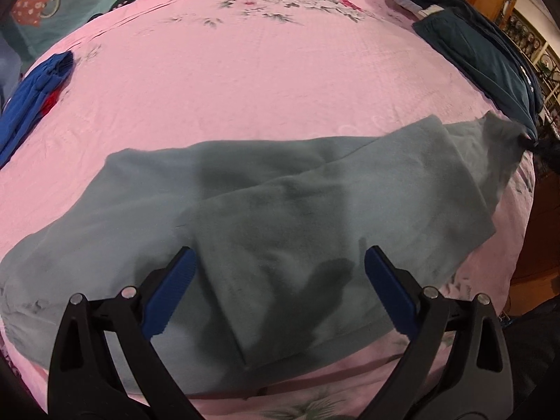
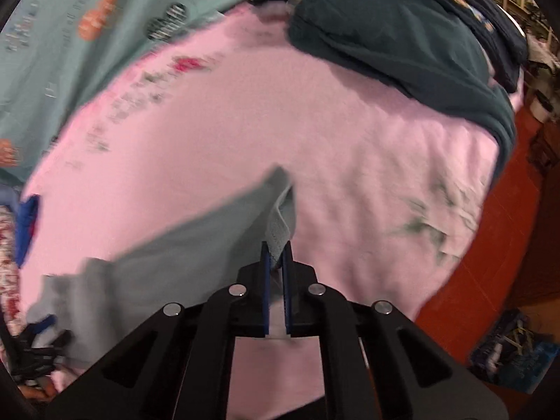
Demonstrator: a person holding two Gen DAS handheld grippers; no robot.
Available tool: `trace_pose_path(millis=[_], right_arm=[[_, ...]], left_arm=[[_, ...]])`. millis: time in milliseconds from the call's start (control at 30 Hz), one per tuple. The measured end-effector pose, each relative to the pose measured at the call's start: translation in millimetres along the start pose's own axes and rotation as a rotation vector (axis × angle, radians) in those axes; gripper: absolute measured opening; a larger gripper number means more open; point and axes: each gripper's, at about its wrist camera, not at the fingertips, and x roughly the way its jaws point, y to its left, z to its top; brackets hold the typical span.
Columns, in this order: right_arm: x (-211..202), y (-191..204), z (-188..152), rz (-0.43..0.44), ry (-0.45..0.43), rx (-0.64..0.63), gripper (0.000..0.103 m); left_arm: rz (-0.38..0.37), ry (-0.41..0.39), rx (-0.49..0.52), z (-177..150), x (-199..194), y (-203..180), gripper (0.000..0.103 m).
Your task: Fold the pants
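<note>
Grey fleece pants (image 1: 280, 210) lie spread across a pink floral bedspread (image 1: 245, 70), partly doubled over with one layer on another. My left gripper (image 1: 280, 262) hovers over the near part of them, open, with cloth below its blue pads but nothing pinched. In the right wrist view my right gripper (image 2: 277, 250) is shut on an edge of the grey pants (image 2: 196, 245), lifting the cloth off the bedspread (image 2: 350, 161). In the left wrist view the lifted corner rises at the far right, where the right gripper (image 1: 528, 141) shows dark and small.
Dark teal garments (image 1: 490, 56) are piled at the bed's far right edge, also in the right wrist view (image 2: 402, 45). A blue and red garment (image 1: 31, 91) lies at the left. A teal printed cover (image 2: 87, 35) lies beyond. The red floor (image 2: 490, 245) is off the bed's right edge.
</note>
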Motion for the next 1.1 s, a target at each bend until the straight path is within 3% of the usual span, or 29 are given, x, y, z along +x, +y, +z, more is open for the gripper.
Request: trace_pose_path(millis=[67, 200, 400, 533, 633, 733, 833, 933, 1100], right_arm=[[-18, 55, 2, 0.145, -0.031, -0.114, 0.006], [-16, 160, -27, 0.360, 0.013, -0.360, 0.006], [41, 260, -100, 0.485, 0.206, -0.582, 0.006], [68, 286, -129, 0.499, 0.291, -0.617, 0.006], [60, 302, -137, 0.525, 0.279, -0.641, 0.006], [69, 309, -148, 0.420, 0.257, -0.674, 0.008], [75, 297, -150, 0.394, 0.288, -0.631, 0.018], [55, 290, -148, 0.391, 0.228, -0.648, 0.048], [60, 303, -171, 0.321, 0.188, -0.839, 0.049]], left_arm=[[0.008, -0.022, -0.029, -2, -10, 15, 0.098], [0.068, -0.064, -0.102, -9, -32, 57, 0.098], [0.116, -0.072, -0.250, -37, -49, 117, 0.098], [0.116, -0.049, -0.287, -60, -50, 134, 0.098], [0.103, -0.039, -0.284, -70, -50, 142, 0.098], [0.086, -0.041, -0.280, -73, -48, 146, 0.098], [0.059, -0.055, -0.266, -68, -47, 148, 0.098], [0.000, -0.071, -0.263, -61, -49, 152, 0.098], [-0.158, -0.082, -0.276, -28, -43, 155, 0.098]])
